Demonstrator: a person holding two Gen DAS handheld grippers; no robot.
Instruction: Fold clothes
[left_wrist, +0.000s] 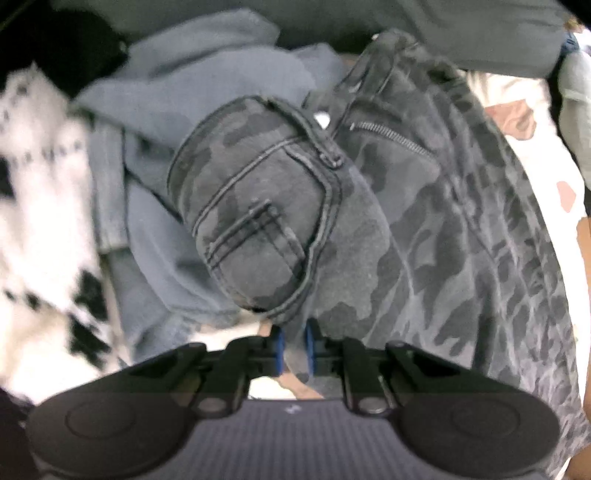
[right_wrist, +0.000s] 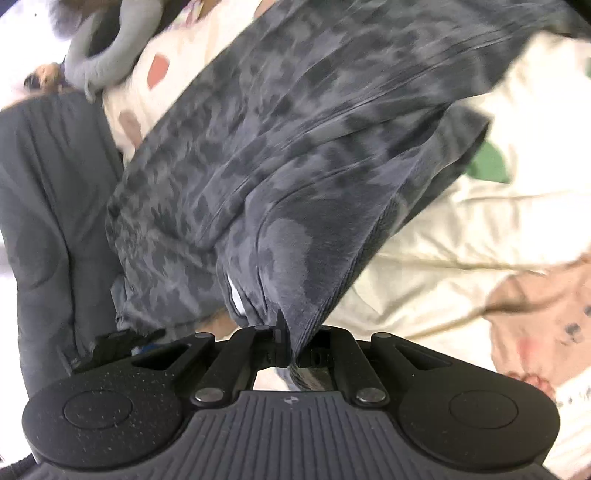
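Two grippers have hold of one pair of camouflage trousers (left_wrist: 424, 221) at the waist, over a cream patterned bedsheet (right_wrist: 461, 229). The left gripper (left_wrist: 294, 347) points down, its blue pads (left_wrist: 279, 347) drawn narrow on a thin fold of the waistband below the back pocket (left_wrist: 255, 221). The right gripper (right_wrist: 286, 343) is pinched tight on another edge of the cloth, which bunches between its jaws. Underneath lies a grey-blue garment (left_wrist: 192, 74), touching the trousers. Both bites look shallow to me; the heavy legs could drag the denim free, or snag that garment along.
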